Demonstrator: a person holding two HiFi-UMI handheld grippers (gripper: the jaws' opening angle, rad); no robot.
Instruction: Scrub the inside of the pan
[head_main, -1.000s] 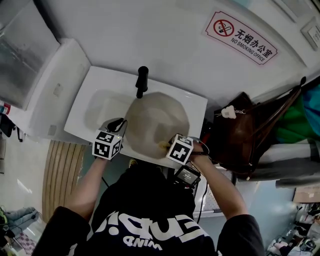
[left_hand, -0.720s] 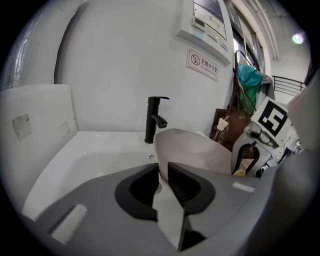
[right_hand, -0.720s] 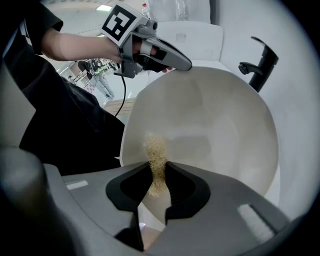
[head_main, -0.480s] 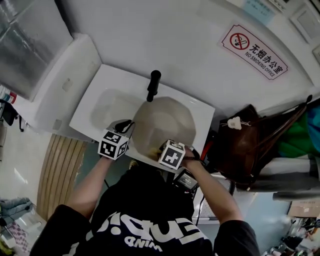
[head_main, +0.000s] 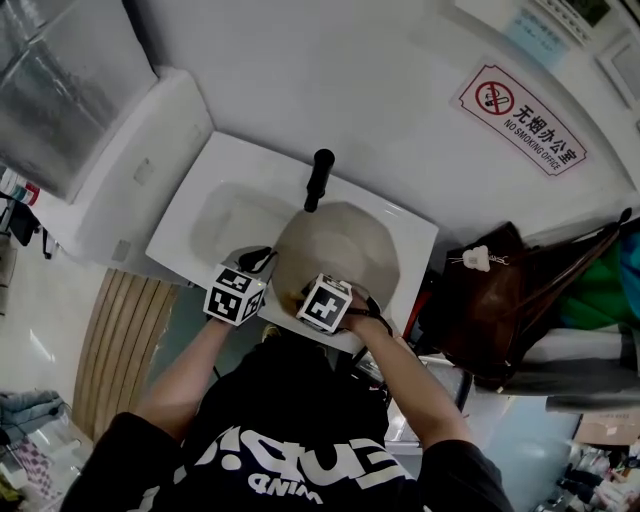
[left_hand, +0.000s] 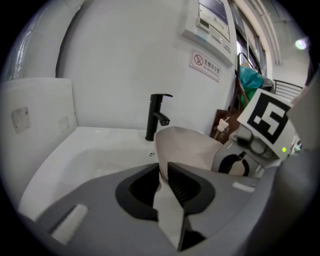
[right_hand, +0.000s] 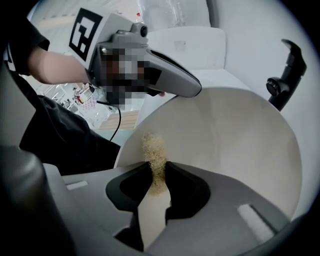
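Observation:
A beige pan (head_main: 345, 250) stands tilted in the white sink (head_main: 205, 200), under the black tap (head_main: 320, 178). My left gripper (left_hand: 162, 172) is shut on the pan's thin rim (left_hand: 161, 150); in the head view it (head_main: 250, 270) sits at the pan's left edge. My right gripper (right_hand: 158, 172) is shut on a tan, fibrous scrub pad (right_hand: 154, 152). The pad presses on the pan's inner wall (right_hand: 225, 135) near its near-left rim. In the head view the right gripper (head_main: 308, 292) is at the pan's front edge.
The tap (right_hand: 287, 67) rises just behind the pan. A white wall with a no-smoking sign (head_main: 522, 115) backs the sink. A brown bag (head_main: 490, 300) and green cloth lie to the right of the sink. A white panel (head_main: 120, 170) borders the sink's left.
My right gripper with the scrub pad has slid left along the pan's near inner side, closer to the left gripper. The left gripper keeps its hold on the rim.

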